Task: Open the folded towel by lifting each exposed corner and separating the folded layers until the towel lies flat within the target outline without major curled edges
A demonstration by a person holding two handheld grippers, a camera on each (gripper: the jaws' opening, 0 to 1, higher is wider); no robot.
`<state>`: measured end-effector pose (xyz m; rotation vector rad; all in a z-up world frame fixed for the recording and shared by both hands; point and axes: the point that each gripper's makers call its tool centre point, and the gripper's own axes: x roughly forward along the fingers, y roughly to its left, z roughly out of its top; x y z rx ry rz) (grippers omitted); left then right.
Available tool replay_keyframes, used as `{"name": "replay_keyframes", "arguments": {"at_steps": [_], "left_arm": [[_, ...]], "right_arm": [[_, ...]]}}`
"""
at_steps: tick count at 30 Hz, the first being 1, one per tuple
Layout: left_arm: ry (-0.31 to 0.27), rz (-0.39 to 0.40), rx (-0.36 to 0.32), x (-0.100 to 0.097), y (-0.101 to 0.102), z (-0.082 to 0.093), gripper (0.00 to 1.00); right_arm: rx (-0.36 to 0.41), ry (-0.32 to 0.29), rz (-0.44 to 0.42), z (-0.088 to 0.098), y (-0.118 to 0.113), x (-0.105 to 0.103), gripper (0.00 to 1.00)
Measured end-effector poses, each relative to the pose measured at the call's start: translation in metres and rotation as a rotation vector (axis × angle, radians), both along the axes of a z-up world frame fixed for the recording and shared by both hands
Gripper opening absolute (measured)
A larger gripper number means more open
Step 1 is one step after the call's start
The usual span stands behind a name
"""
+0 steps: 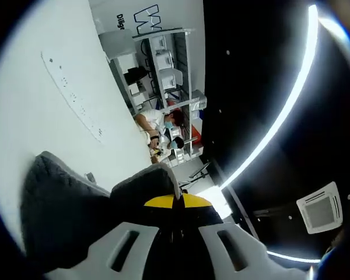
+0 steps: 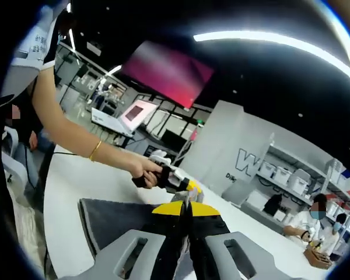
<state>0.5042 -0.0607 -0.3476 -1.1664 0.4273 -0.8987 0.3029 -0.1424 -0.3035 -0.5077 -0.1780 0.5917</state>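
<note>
The dark grey towel [image 1: 64, 210] lies on the white table [image 1: 41, 128], with one edge raised toward my left gripper [image 1: 175, 203]. That gripper's yellow-tipped jaws are shut on a bunched fold of the cloth. In the right gripper view the towel [image 2: 114, 221] spreads flat to the left, and my right gripper [image 2: 185, 209] is shut on its near edge. Just beyond it is the left gripper [image 2: 189, 186], held in a person's hand [image 2: 146, 173], gripping the same raised edge.
A faint line of marks [image 1: 70, 93] runs across the table. Shelving with white bins [image 1: 169, 64] stands beyond the table's far edge, where seated people [image 1: 163, 125] work. More shelves [image 2: 291, 178] and a seated person [image 2: 312, 224] are at the right.
</note>
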Motion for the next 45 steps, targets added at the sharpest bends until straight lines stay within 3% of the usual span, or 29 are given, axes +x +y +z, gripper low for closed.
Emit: {"name": "replay_keyframes", "arguments": {"at_steps": [2,9,16,26,29,36,45], "left_arm": [[-0.029,-0.024,0.006,-0.001,-0.004,0.008,0.01],[-0.083,-0.064,0.026,0.029,-0.020,0.029,0.01],[-0.134,-0.121,0.063,0.044,-0.067,0.042,0.01],[-0.163,-0.187,0.089,0.034,-0.122,0.042,0.01],[-0.162,-0.206,0.095,0.033,-0.137,0.041,0.01],[-0.203,-0.247,0.117,0.023,-0.166,0.044,0.01],[-0.205,-0.295,0.140,0.026,-0.202,0.036,0.01]], "right_arm": [[0.008,-0.002,-0.026,0.003,-0.014,-0.001,0.00],[0.035,-0.013,-0.092,0.010,-0.045,-0.004,0.00],[0.050,-0.018,-0.148,0.009,-0.068,-0.012,0.00],[0.085,0.011,-0.214,-0.003,-0.100,-0.014,0.00],[0.064,0.020,-0.266,-0.010,-0.112,-0.014,0.00],[0.084,0.039,-0.290,-0.018,-0.124,-0.018,0.00],[0.112,0.071,-0.329,-0.033,-0.138,-0.022,0.00]]}}
